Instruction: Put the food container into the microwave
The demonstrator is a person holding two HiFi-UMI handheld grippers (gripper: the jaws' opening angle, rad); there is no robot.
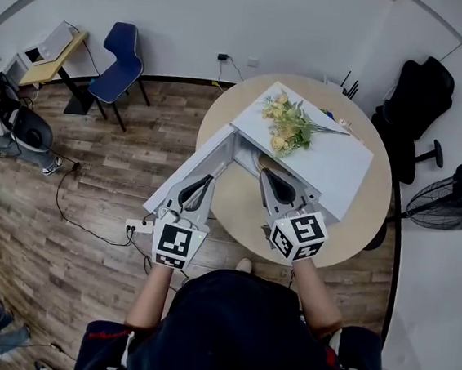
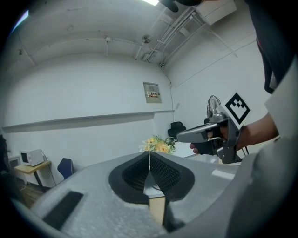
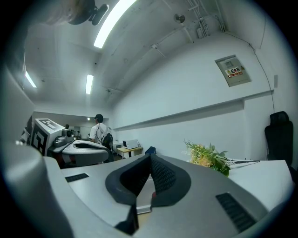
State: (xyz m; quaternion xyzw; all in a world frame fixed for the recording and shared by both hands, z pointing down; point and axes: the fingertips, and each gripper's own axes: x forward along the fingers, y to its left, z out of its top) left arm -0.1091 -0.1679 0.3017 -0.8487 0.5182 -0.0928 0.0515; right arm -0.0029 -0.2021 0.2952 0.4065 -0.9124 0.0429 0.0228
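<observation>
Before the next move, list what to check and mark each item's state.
1. Left tool jaws together, nothing between: ok.
2. Right tool jaws together, nothing between: ok.
3. Microwave door appears swung open: ok.
4. Food container located: not ok, seen in no view.
5. Flowers lying on the microwave top, clear of the opening: ok.

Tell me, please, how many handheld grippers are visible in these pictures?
2. The left gripper is at the left edge of the round table; the right gripper is beside it, before the white box topped with flowers. None appears hidden.
</observation>
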